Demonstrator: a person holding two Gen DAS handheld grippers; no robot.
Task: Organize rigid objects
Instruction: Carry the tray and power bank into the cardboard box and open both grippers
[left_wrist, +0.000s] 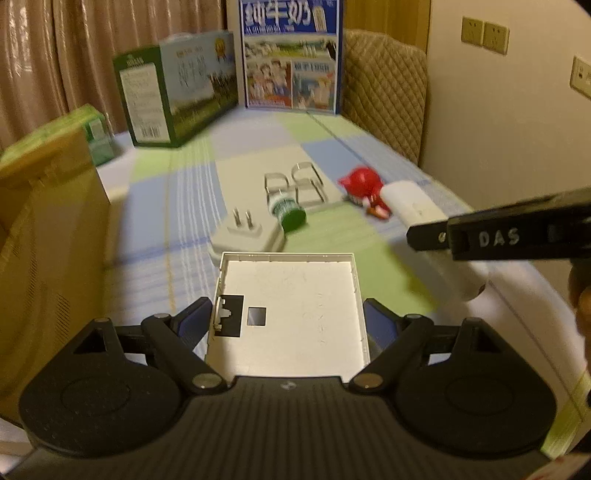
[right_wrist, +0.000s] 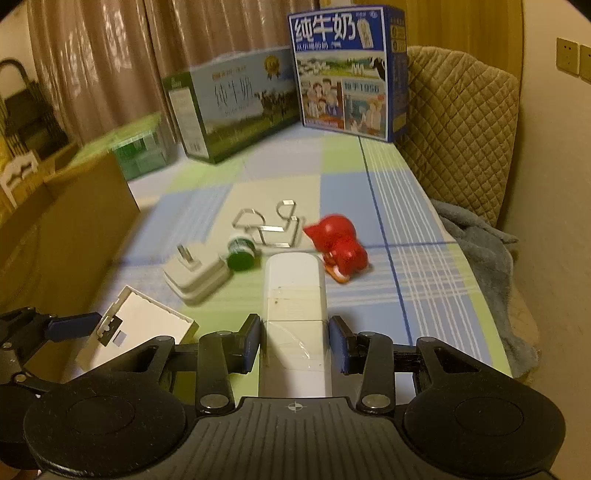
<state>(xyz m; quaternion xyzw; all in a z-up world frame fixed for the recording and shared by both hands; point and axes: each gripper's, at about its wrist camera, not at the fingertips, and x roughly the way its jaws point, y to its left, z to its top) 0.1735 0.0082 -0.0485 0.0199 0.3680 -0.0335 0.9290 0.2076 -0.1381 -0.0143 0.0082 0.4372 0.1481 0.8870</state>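
Observation:
My left gripper (left_wrist: 288, 317) is shut on a white square plastic cover (left_wrist: 291, 306), open side up; it also shows in the right wrist view (right_wrist: 140, 325). My right gripper (right_wrist: 295, 341) is shut on a long white rectangular block (right_wrist: 295, 295), also seen in the left wrist view (left_wrist: 413, 205). On the checked cloth lie a white plug adapter (right_wrist: 195, 277), a small green-capped bottle (right_wrist: 242, 254), a bent metal wire stand (right_wrist: 269, 225) and a red figurine (right_wrist: 341, 245).
A brown cardboard box (left_wrist: 48, 236) stands at the left. A green carton (right_wrist: 140, 151), a green milk box (right_wrist: 229, 107) and a blue milk box (right_wrist: 347, 74) stand at the back. A quilted chair (right_wrist: 461, 129) and grey cloth (right_wrist: 480, 251) are at the right.

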